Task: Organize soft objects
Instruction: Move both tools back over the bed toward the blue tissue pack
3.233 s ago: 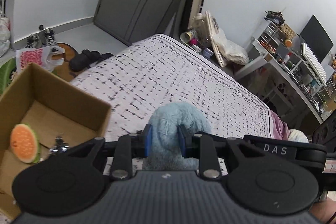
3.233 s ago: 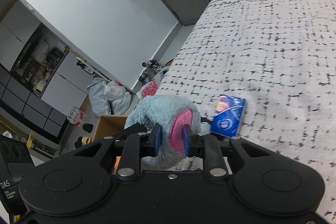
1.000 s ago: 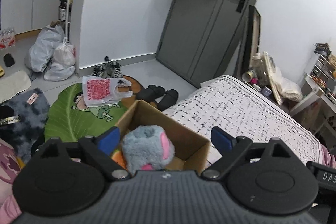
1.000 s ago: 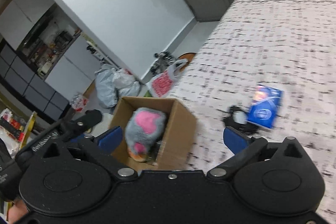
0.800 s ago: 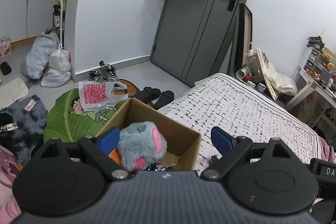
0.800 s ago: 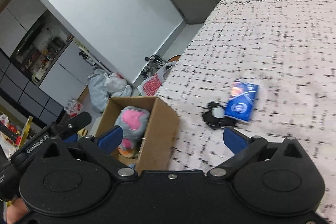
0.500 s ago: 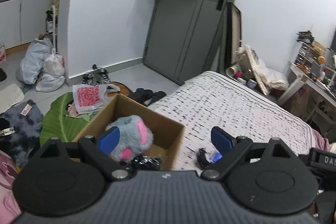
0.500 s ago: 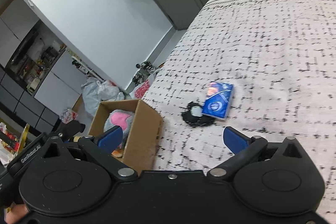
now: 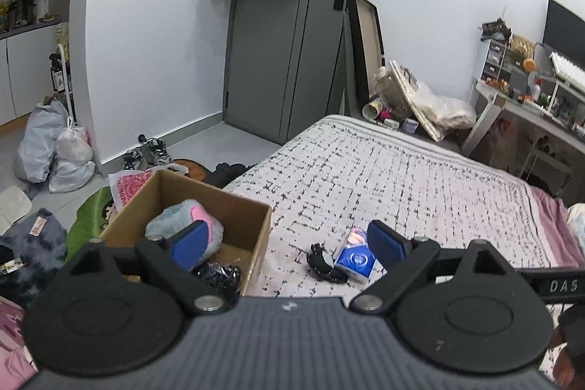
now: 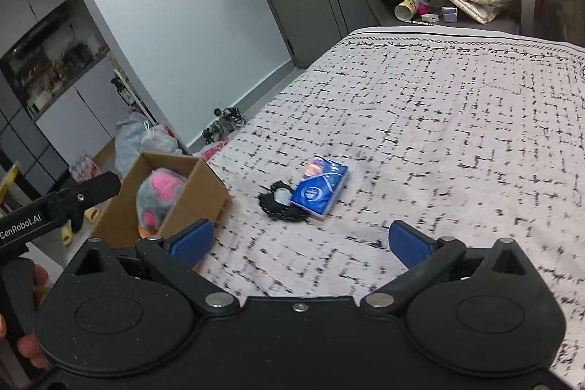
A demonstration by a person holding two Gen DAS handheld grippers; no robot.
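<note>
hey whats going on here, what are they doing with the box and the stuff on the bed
A person holds two grippers, both open and empty. The left gripper and right gripper hover above the patterned bedspread. A grey-and-pink plush toy sits in the brown cardboard box. A blue tissue pack and small black item lie on the bed.

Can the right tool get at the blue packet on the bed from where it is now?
Probably yes: the right tool is open and empty, and the blue packet lies ahead on the bedspread; only the small black item touches it.
</note>
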